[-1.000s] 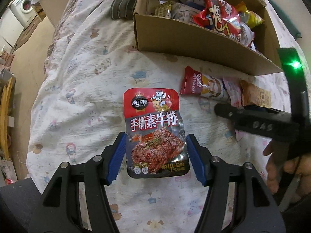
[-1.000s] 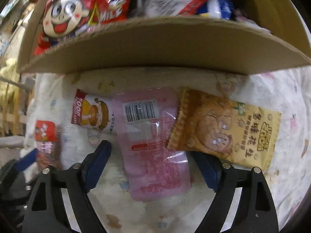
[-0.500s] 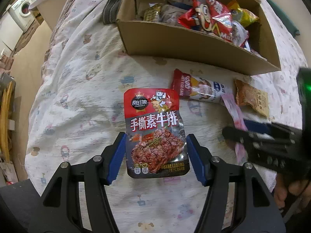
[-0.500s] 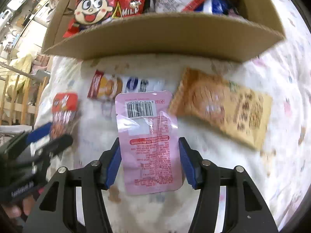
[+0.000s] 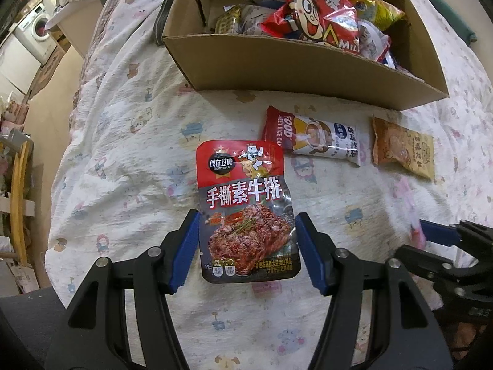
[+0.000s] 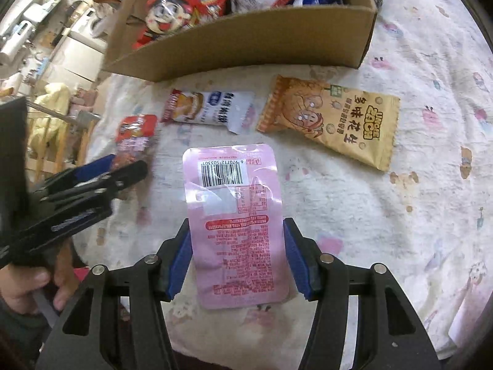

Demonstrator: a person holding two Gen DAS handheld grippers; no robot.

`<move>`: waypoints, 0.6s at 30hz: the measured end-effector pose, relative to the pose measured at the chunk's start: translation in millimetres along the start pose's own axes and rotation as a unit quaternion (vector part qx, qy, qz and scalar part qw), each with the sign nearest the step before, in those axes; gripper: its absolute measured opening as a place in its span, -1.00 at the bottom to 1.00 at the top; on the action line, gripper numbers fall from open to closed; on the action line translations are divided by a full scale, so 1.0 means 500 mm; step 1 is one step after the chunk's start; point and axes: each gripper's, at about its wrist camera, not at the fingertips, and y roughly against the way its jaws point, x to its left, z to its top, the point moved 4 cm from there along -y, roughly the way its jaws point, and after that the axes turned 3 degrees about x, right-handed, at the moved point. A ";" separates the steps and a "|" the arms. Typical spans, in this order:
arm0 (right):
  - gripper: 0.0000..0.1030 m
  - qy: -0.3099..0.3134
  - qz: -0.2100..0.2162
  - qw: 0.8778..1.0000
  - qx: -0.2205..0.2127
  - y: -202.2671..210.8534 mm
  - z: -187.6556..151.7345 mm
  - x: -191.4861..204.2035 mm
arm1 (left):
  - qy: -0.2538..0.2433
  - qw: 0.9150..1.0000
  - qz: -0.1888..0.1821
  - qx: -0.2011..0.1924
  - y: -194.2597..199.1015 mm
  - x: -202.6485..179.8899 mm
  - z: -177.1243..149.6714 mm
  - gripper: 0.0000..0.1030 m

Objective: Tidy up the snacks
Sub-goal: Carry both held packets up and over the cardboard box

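Observation:
My left gripper [image 5: 246,252] is shut on a red and black steak-picture snack packet [image 5: 245,203] and holds it above the bed. My right gripper [image 6: 237,262] is shut on a pink packet [image 6: 234,215], barcode side up, also lifted off the bed. A white and red rice-cake packet [image 5: 311,137] and an orange peanut packet [image 5: 403,151] lie on the bedsheet in front of a cardboard box [image 5: 292,71] full of snacks. In the right wrist view they show as the rice-cake packet [image 6: 209,108], the peanut packet [image 6: 332,120] and the box [image 6: 246,46].
The bed has a white cartoon-print sheet [image 5: 129,154]. Its left edge drops to the floor, where a washing machine [image 5: 34,27] and wooden furniture [image 5: 18,191] stand. The left gripper and hand [image 6: 61,203] sit at the left of the right wrist view.
The right gripper closed on the pink packet and lifted it back from the box. The left gripper, holding the steak packet, also pulled back a little.

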 end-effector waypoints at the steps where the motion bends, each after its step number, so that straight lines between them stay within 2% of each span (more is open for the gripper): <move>1: 0.14 0.001 0.006 1.000 -0.004 0.010 -0.004 -0.001 | -0.001 1.000 0.000 -0.001 0.002 -0.002 -0.002 0.14; 12: 0.14 0.009 0.093 0.991 -0.096 0.139 0.000 0.021 | -0.017 0.998 -0.009 -0.053 0.109 -0.027 0.008 0.13; 18: 0.14 0.012 0.095 0.985 -0.147 0.202 0.037 0.033 | -0.020 0.996 -0.008 -0.091 0.172 -0.023 0.057 0.13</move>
